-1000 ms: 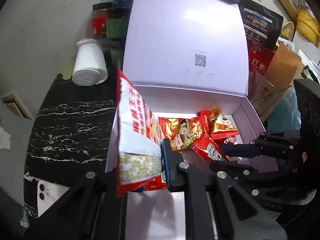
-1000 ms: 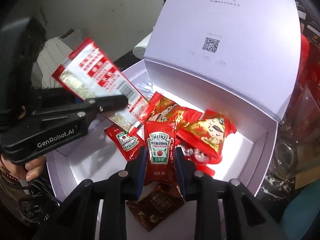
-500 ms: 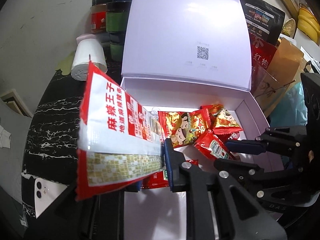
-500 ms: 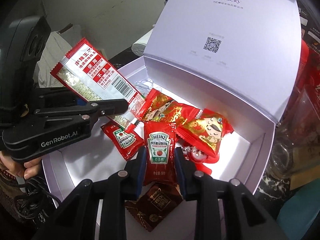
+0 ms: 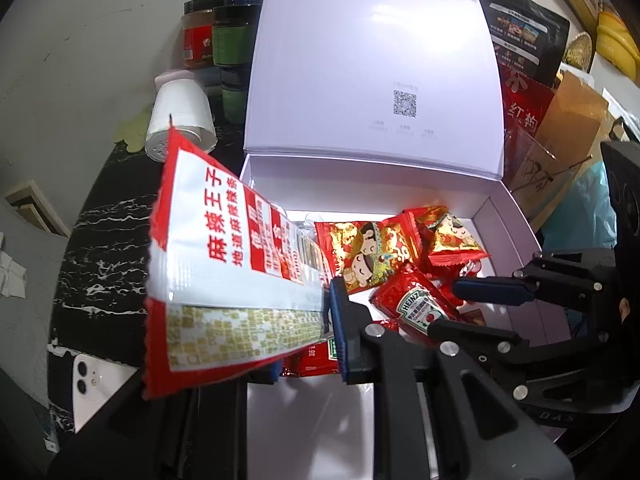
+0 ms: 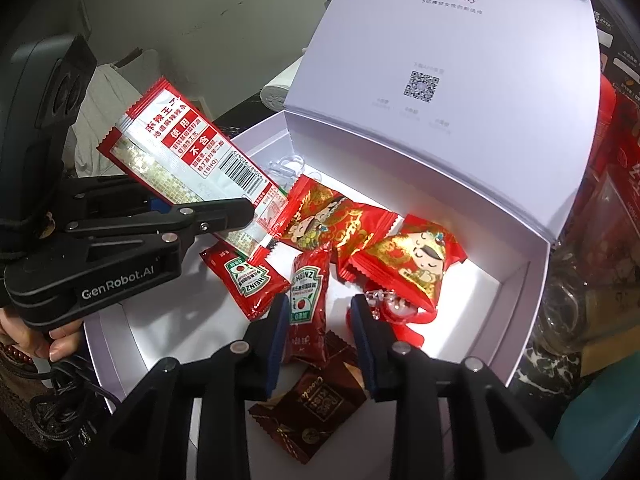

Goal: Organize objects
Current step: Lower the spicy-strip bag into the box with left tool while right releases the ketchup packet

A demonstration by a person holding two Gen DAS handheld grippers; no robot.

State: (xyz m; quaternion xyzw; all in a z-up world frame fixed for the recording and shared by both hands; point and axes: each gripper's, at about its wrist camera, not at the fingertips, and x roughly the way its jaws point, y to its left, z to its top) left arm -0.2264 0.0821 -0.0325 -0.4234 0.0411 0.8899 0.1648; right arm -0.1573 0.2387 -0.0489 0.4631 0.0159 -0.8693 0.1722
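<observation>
Here we see the white box standing open, its lid raised on the far side of both grippers. Only the right wrist view shows the brown chocolate wrapper lying under the right gripper, and a beaded red trinket just beyond its right finger. Only the left wrist view shows the black marbled counter to the left of the box, with a white phone and a paper roll on it.

Bare white floor lies on the near left side of the box, below the left gripper.

The left gripper is clamped on a long red-and-white snack packet, held above the box; its long axis slants up and away to the gripper's left. The right gripper's fingers are parted, with a Heinz ketchup sachet lying loose between them, pointing straight ahead. A second ketchup sachet lies to its left, two red candy packs beyond.
</observation>
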